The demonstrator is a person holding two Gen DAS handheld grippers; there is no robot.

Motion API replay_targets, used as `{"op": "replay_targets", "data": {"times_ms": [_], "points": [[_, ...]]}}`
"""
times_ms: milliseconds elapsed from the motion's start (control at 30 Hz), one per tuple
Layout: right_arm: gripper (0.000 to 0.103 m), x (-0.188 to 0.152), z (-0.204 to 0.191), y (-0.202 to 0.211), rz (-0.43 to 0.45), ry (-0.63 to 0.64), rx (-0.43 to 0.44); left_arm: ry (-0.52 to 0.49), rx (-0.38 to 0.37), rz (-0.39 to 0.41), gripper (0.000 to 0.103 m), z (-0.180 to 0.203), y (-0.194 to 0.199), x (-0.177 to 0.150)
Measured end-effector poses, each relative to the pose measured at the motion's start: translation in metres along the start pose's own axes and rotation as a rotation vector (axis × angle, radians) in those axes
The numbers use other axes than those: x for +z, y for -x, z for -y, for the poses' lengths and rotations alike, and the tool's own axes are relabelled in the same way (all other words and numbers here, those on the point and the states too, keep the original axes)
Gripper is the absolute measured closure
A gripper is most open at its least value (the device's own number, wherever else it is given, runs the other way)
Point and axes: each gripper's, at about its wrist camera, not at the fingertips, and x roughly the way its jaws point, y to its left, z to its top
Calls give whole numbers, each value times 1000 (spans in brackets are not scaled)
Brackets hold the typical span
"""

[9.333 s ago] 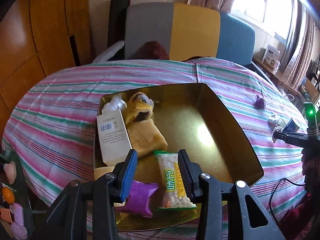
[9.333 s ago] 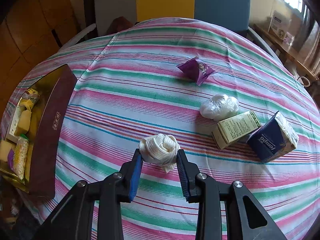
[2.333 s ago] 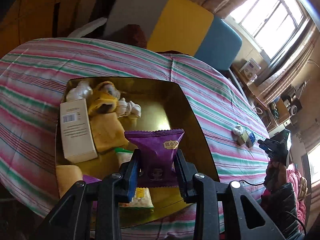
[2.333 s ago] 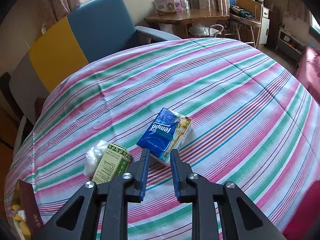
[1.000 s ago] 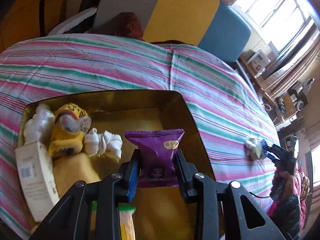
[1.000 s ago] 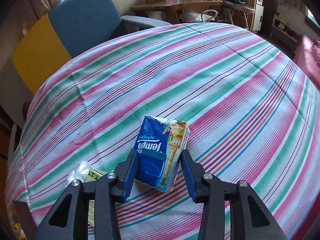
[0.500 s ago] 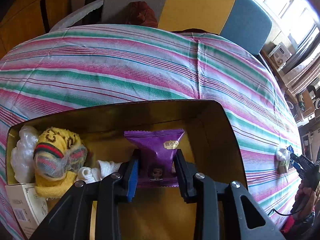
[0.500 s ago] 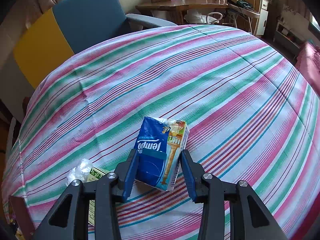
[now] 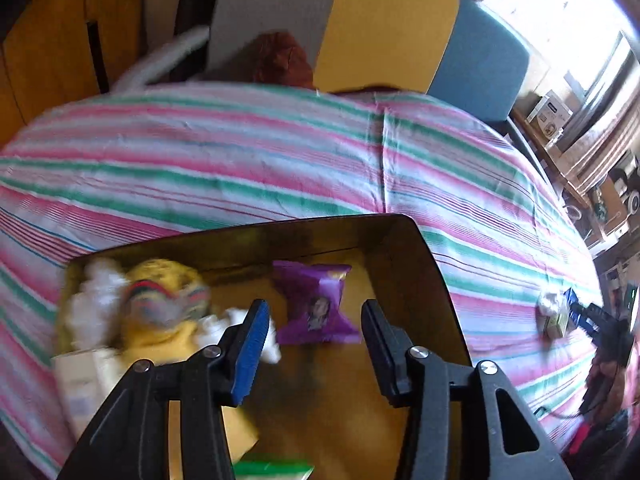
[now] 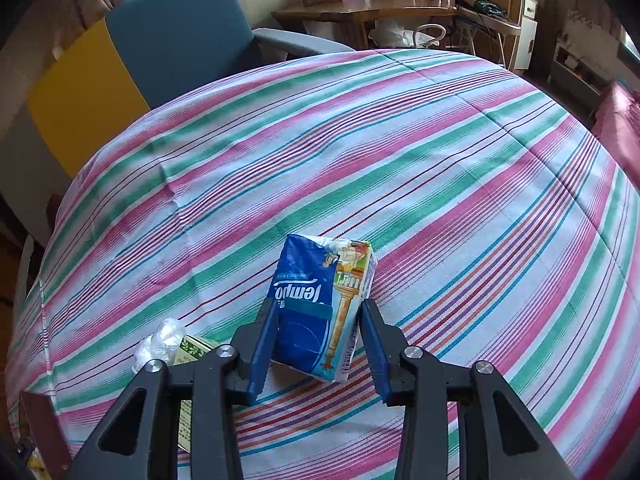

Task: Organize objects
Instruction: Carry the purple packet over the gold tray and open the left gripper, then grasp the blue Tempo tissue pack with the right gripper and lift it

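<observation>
Over the far right corner of the gold tray, the left gripper hangs with its jaws just opened wide — the purple snack packet lies free on the tray floor beyond them, touching neither pad, close to the far wall and with bare gold floor between it and the right wall. To its left the tray is crowded: a yellow knitted piece, white bundles and a white box fill that side, and a green-edged packet shows at the near edge. On the striped tablecloth, well apart from the tray, the right gripper is clamped on the blue tissue pack — both pads press its sides. A green carton and a white plastic wad sit just left of it; ahead and to the right the cloth lies open.
</observation>
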Motion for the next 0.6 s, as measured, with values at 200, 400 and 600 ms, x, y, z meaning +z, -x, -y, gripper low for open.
{"op": "replay_targets", "data": {"times_ms": [200,400,600], "points": [[61,-1,-3,-1,1,18,-12,-88,50,102,55,6,54,-48],[60,-2,2,0,-2,-4,7,-126,91,137,55,9,81,-89],[61,-4,2,1,4,-10,13,-166,116,165,55,13,94,-105]]}}
